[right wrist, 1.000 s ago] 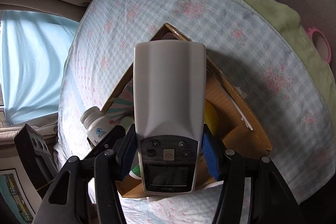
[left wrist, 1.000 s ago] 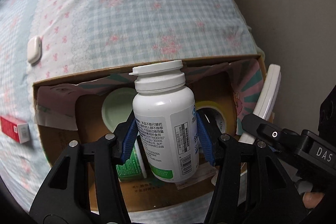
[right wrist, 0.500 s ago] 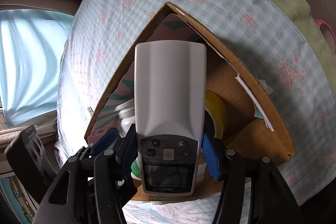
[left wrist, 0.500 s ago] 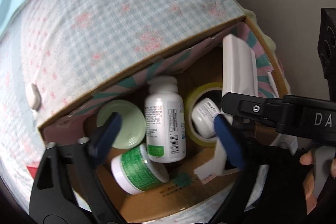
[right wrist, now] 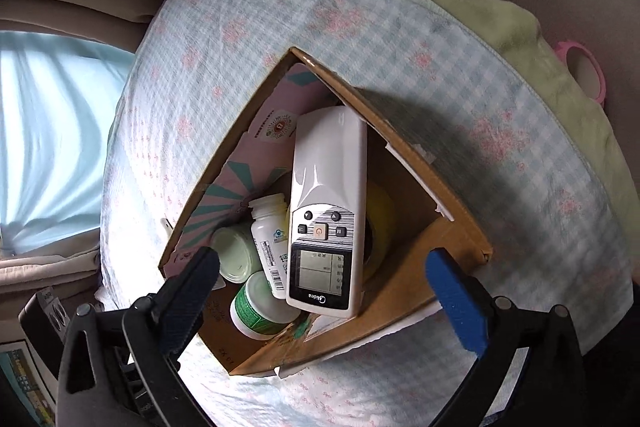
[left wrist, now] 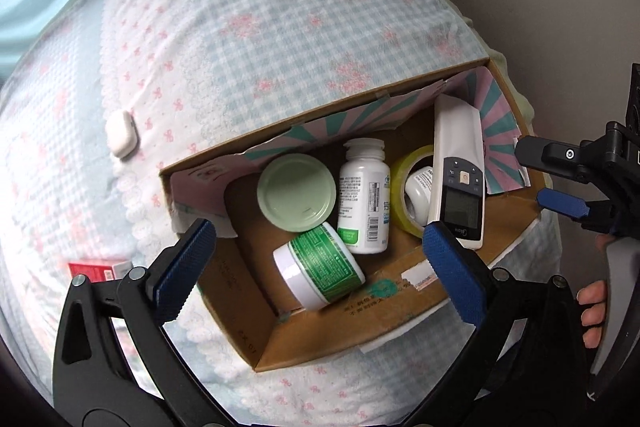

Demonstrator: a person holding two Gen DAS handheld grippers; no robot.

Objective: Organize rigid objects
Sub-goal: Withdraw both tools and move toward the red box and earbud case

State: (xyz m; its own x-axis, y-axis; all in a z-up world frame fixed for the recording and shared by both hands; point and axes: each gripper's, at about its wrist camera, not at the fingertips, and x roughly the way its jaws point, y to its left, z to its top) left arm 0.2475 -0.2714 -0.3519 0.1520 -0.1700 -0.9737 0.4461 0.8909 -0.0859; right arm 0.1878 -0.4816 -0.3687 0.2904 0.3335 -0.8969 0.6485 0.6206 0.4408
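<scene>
Both grippers hang spread over an open cardboard box (left wrist: 404,323) on a checked bedspread (left wrist: 248,27): the left gripper (left wrist: 316,255) stands wide with nothing between its blue pads, and the right gripper (right wrist: 324,291) is opening, its jaws clear of the white remote (right wrist: 326,211) that lies inside the box below them. In the left wrist view the remote (left wrist: 458,179) leans along the box's right wall, display end toward the near wall, with a yellow tape roll (left wrist: 404,183) just beside it and a small white jar (left wrist: 418,187) sitting inside the roll. Toward the middle of the box a white pill bottle (left wrist: 364,195) lies on its side, cap toward the far wall; a pale green lid (left wrist: 296,191) faces up to its left, and a green-labelled tub (left wrist: 320,271) lies tilted by the near wall, touching the bottle. Outside the box, on the bedspread to its left, rest a small white case (left wrist: 121,133) and, nearer the camera, a red and white carton (left wrist: 100,269), partly hidden by the left gripper. A person's fingertips (left wrist: 592,307) show at the right edge, on the right gripper's handle.
</scene>
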